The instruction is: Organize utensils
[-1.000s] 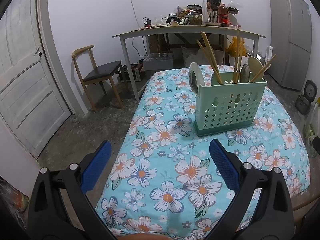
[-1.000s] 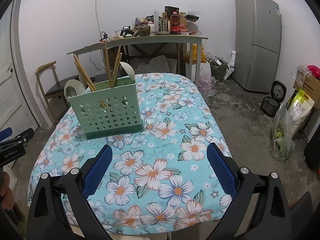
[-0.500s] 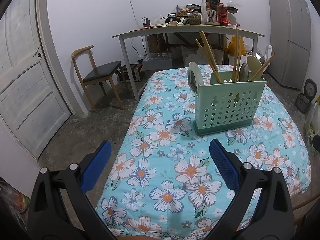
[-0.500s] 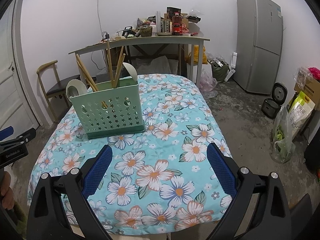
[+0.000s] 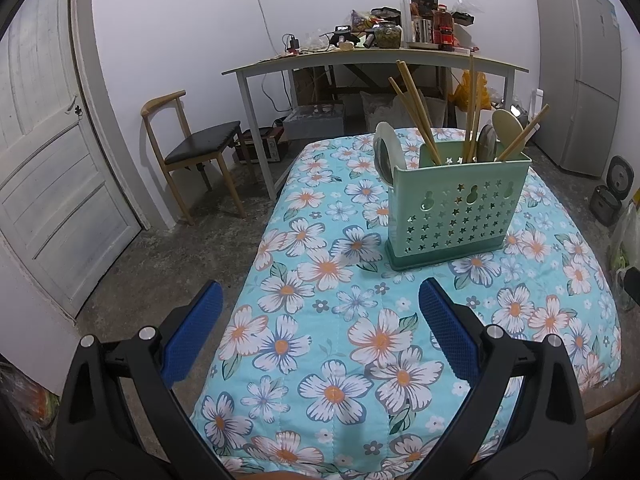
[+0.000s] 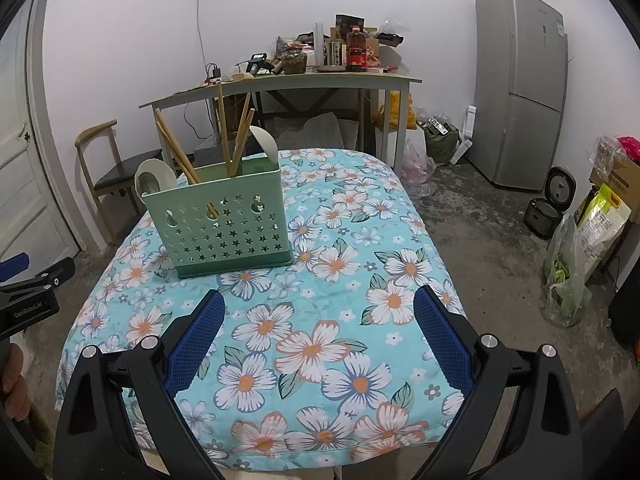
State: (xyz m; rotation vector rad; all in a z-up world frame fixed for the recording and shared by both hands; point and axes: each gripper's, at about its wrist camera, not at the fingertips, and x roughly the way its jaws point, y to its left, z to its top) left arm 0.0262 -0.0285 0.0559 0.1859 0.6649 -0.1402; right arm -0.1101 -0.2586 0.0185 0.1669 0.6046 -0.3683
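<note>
A green utensil holder (image 5: 456, 206) (image 6: 224, 216) with star-shaped holes stands upright on the floral tablecloth (image 5: 352, 320) (image 6: 320, 312). Wooden chopsticks (image 5: 416, 116) (image 6: 228, 132) and pale spoons (image 5: 386, 152) (image 6: 154, 178) stick out of its top. My left gripper (image 5: 320, 304) hovers open over the near left part of the table, well short of the holder, with nothing between its blue pads. My right gripper (image 6: 316, 312) is also open and empty, near the front edge, to the right of the holder. The left gripper's tip (image 6: 24, 280) shows at the left edge of the right wrist view.
A cluttered desk (image 5: 360, 60) (image 6: 288, 84) stands behind the table by the wall. A wooden chair (image 5: 192, 148) and a white door (image 5: 48, 160) are to the left. A grey fridge (image 6: 520, 88), a rice cooker (image 6: 548, 208) and bags (image 6: 576, 264) are on the right.
Both grippers have drifted slightly back and up from the table, so the holder looks a little farther off. Both stay open and empty.
</note>
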